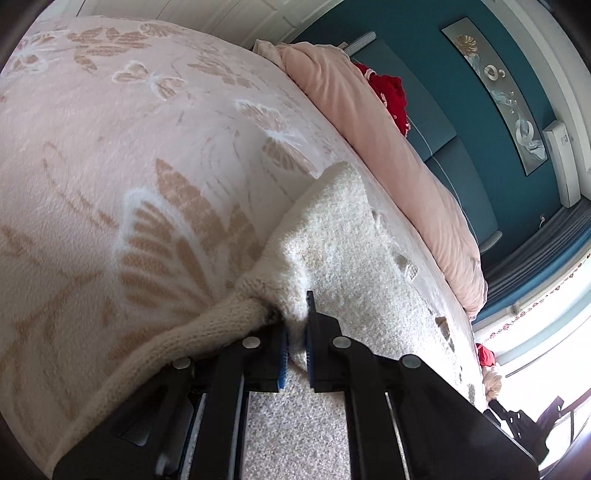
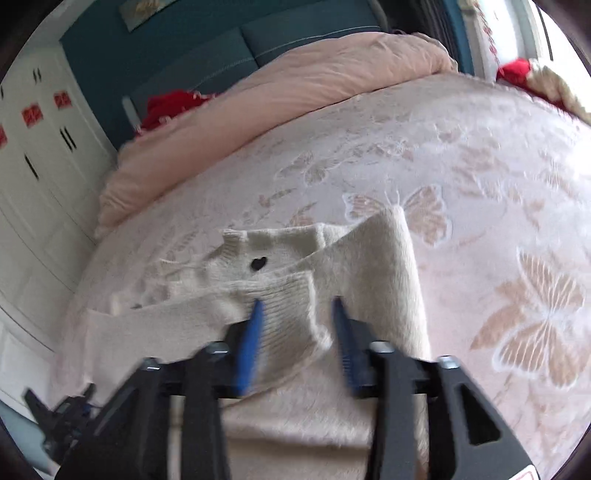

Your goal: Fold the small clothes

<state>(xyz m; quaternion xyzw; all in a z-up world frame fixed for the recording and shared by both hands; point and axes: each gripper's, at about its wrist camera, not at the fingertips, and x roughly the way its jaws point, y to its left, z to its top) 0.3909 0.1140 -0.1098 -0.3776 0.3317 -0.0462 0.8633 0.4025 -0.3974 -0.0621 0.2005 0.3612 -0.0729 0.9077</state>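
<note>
A small cream knitted sweater [image 2: 295,258] with a black heart mark lies partly folded on a pink butterfly-patterned blanket [image 2: 480,184]. In the left wrist view my left gripper [image 1: 295,325] is shut on a bunched fold of the sweater [image 1: 332,236], holding it just above the blanket [image 1: 110,147]. In the right wrist view my right gripper [image 2: 297,314] is open, its blue-padded fingers [image 2: 251,332] either side of a ribbed sleeve cuff [image 2: 284,306] that lies between them. The right gripper also shows at the lower right edge of the left wrist view [image 1: 517,417].
A rolled pink duvet [image 2: 295,88] lies along the far side of the bed by a teal headboard [image 2: 295,33]. Red cloth [image 2: 166,103] sits by the duvet. White wardrobes [image 2: 37,147] stand at the left. A bright window [image 1: 546,350] is at the right.
</note>
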